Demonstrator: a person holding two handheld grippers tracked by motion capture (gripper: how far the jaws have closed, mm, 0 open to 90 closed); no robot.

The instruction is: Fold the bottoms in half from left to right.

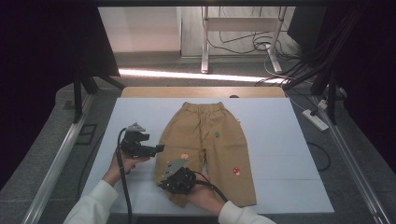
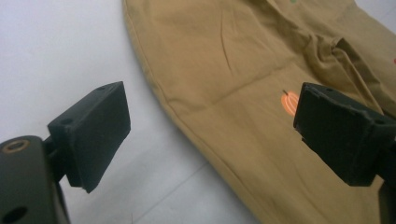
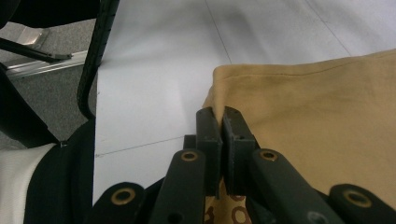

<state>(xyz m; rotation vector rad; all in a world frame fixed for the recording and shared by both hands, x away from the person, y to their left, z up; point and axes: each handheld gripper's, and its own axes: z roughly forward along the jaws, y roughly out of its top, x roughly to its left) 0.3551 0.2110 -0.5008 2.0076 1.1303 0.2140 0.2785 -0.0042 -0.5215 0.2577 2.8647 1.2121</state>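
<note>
A pair of tan trousers [image 1: 210, 140] lies flat on the white table [image 1: 285, 144], waistband at the far side, with small prints on the legs. My right gripper [image 1: 167, 183] is at the bottom hem of the left-hand leg. In the right gripper view this gripper [image 3: 220, 122] is shut on the hem corner of the trousers [image 3: 317, 126], with the cloth pinched between the pads. My left gripper [image 1: 160, 148] hovers beside the outer edge of the same leg. Its jaws [image 2: 212, 133] stand wide open over the trousers [image 2: 243, 56], with nothing between them, near an orange pumpkin print [image 2: 289, 102].
A white power strip [image 1: 315, 120] lies on the floor at the right. Metal rails [image 1: 60, 158] run along both sides of the table. A white desk frame [image 1: 205, 42] and loose cables [image 1: 252, 44] stand beyond the far edge.
</note>
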